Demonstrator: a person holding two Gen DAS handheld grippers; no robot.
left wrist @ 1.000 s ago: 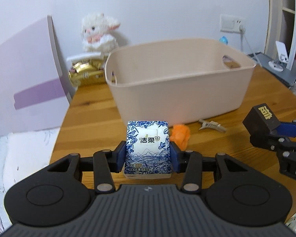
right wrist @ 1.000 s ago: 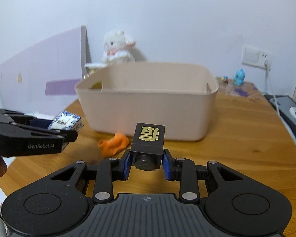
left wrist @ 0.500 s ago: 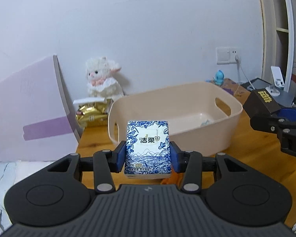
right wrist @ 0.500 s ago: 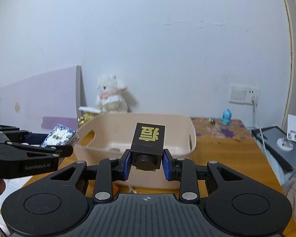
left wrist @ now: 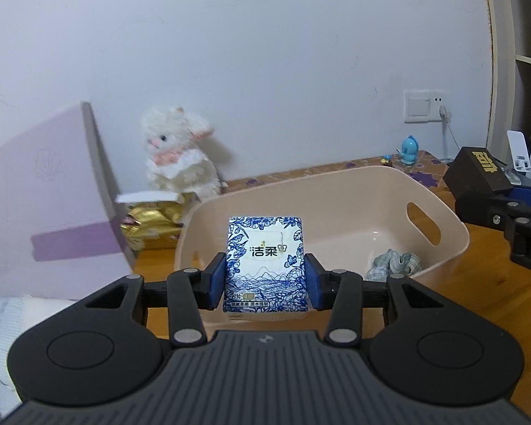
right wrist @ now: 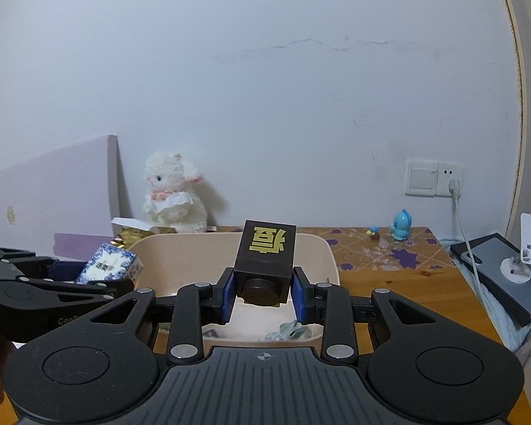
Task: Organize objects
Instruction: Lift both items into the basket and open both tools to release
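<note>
a home bedroom – plush lamb (right wrist: 173, 191) on a wooden desk (right wrist: 400, 283); bedding (left wrist: 3, 318) beside it

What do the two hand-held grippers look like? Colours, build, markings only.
Both match: the left hand-held gripper and right hand-held gripper have matte black linkage arms with silver pivot pins, blue finger pads, and a ribbed dark grey body with two round black discs. White "GenRobot" lettering is partly visible on the left one's side. No cables or sleeves visible.

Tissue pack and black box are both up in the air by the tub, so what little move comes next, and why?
Probably lower the tissue pack, clamped in the left gripper, into the beige tub and let go. It already hangs at the near rim, and the floor below looks bare; only a crumpled cloth lies to the right.
</note>
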